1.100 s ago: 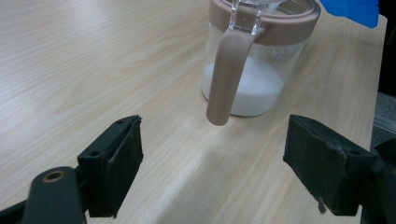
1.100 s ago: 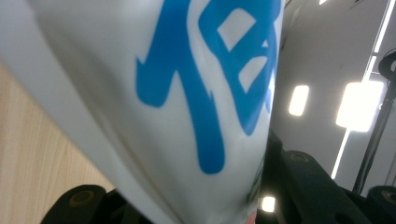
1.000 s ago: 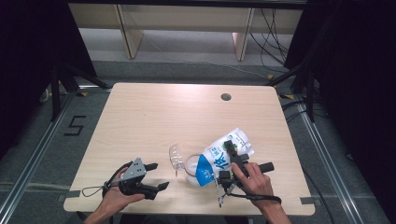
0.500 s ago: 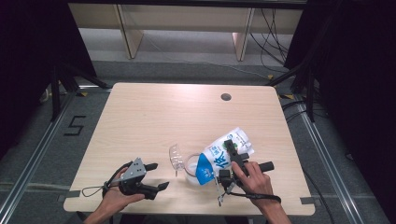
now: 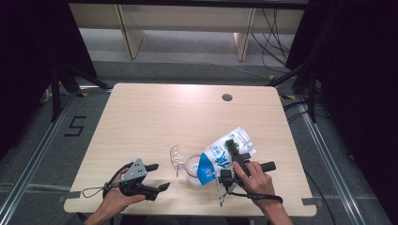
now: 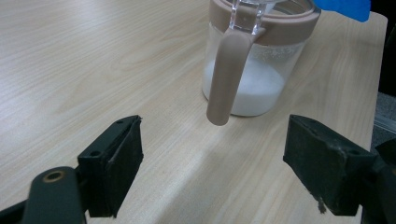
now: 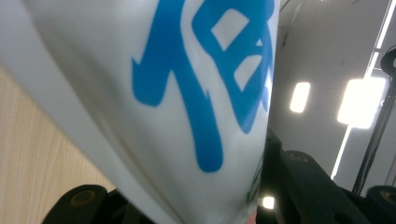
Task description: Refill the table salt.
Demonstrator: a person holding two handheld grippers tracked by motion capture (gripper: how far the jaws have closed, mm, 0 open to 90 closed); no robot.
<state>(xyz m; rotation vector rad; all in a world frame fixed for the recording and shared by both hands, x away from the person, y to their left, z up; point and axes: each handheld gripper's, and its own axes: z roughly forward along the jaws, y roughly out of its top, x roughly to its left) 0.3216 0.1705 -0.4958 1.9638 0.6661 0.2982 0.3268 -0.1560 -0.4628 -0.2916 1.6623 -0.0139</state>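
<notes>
White powder: seen in the jar [image 6: 252,70], standing near the worktop's [image 5: 187,112] front edge.
Bag [image 5: 224,154]: tipped over the jar, pinched by the right claw [image 5: 231,159], unmoved since a second ago; pouring is judged ongoing.
Left claw [image 5: 157,177]: spread, idle beside the jar.
</notes>
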